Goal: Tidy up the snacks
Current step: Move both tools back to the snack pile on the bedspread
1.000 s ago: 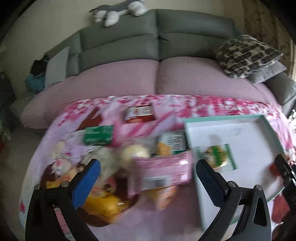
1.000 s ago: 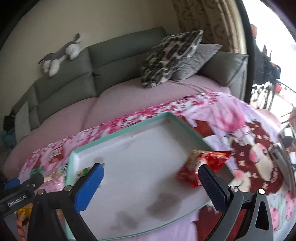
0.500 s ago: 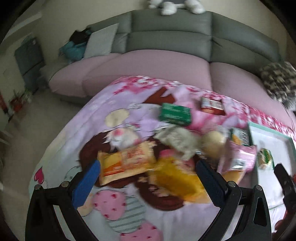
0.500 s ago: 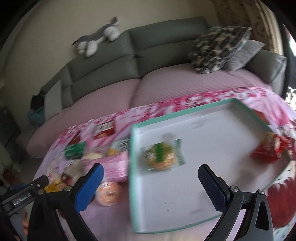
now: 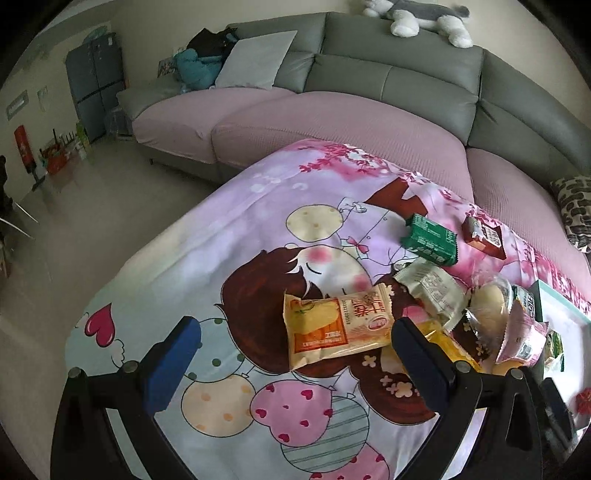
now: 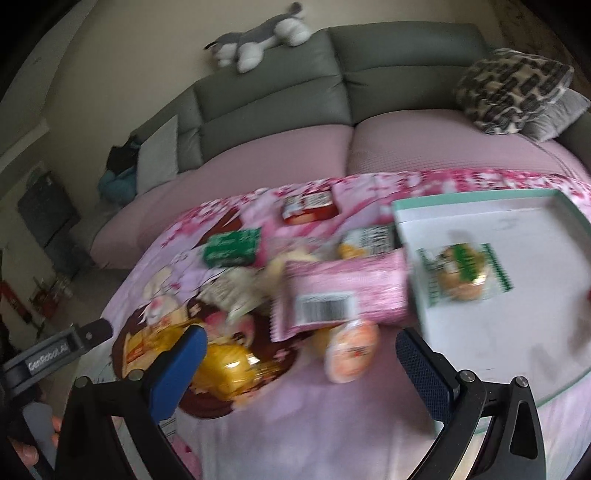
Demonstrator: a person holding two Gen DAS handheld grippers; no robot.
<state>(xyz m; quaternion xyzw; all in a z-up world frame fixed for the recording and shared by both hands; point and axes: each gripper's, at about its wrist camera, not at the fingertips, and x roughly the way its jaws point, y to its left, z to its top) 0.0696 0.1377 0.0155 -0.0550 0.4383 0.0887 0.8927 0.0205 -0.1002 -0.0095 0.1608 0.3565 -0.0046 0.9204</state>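
Snacks, loose: a heap on the cartoon-print cloth (image 5: 229, 258) over the desk, left of the tray; orange-yellow packet (image 5: 334, 325), white packet (image 5: 430, 286), green packet (image 5: 430, 240), red box (image 5: 484, 234), pink packet (image 6: 347, 291), peach-coloured cup (image 6: 351, 350), gold wrapper (image 6: 229, 365).
Snacks, in tray: one green-and-white wrapped bun (image 6: 463, 275) on the white floor of the teal-rimmed tray (image 6: 480, 194).
Left tongs (image 5: 295, 362): wide open, holding nothing, above the cloth; the orange-yellow packet lies between the pads. Half a second ago the view was similar; now it points further left, with more bare cloth and floor showing.
Right tongs (image 6: 295, 369): wide open, empty; view blurred. It has swung left from the tray to over the heap.
Surroundings: grey sofa (image 5: 388, 74), plush toy (image 5: 417, 14) on its back.
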